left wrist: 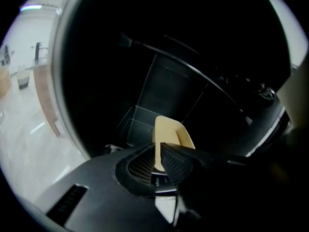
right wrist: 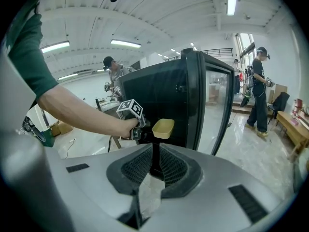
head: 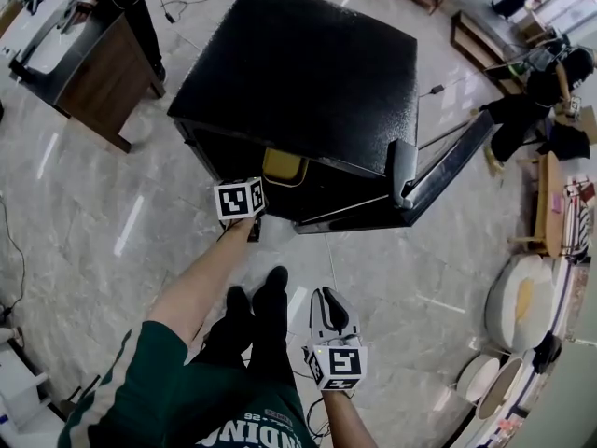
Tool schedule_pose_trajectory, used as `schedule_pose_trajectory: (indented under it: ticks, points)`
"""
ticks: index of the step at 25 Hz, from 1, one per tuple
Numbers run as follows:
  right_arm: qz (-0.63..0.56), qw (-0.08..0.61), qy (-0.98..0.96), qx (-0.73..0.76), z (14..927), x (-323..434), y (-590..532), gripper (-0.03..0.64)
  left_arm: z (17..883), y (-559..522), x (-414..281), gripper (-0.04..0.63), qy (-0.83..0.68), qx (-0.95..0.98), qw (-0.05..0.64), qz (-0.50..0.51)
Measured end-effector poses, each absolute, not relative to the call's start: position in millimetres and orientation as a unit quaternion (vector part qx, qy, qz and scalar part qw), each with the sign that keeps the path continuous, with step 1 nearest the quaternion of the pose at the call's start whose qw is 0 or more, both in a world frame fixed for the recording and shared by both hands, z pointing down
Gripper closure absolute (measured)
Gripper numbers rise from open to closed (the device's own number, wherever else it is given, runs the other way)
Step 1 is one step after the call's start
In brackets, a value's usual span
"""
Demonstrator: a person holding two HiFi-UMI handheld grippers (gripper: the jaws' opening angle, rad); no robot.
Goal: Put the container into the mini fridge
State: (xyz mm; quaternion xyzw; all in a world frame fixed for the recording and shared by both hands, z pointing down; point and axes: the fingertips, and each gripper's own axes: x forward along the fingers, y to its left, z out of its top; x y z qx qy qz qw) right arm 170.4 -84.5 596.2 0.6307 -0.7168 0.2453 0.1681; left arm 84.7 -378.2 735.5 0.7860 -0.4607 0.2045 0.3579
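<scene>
Our left tongs (left wrist: pixel 159 154) are clamped on the rim of the pale yellow container (left wrist: pixel 173 131), holding it just inside the open black mini fridge (head: pixel 308 73). Our right tongs (right wrist: pixel 153 164) hang well apart from it, jaws together, gripping nothing.

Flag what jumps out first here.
The black mini fridge fills the middle of the head view, its door swung open to the right. At its opening the left gripper has its jaws shut on a yellow container. The right gripper hangs low by the person's shoes, jaws together, empty.
</scene>
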Motion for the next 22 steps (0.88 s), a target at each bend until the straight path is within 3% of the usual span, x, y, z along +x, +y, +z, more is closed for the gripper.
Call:
schedule_pose_trajectory:
  ticks: [11,22]
  points:
    - [0.223,0.137,-0.723,0.639,572.0,149.8,-99.1,0.578,674.5,-344.1,50.8,0.572,-0.416,0.840,0.239,0.252]
    - [0.202,0.112,-0.730,0.643,536.6,127.5,-109.2,0.578,604.8,-288.7,37.6,0.581,-0.368,0.874,0.199,0.248]
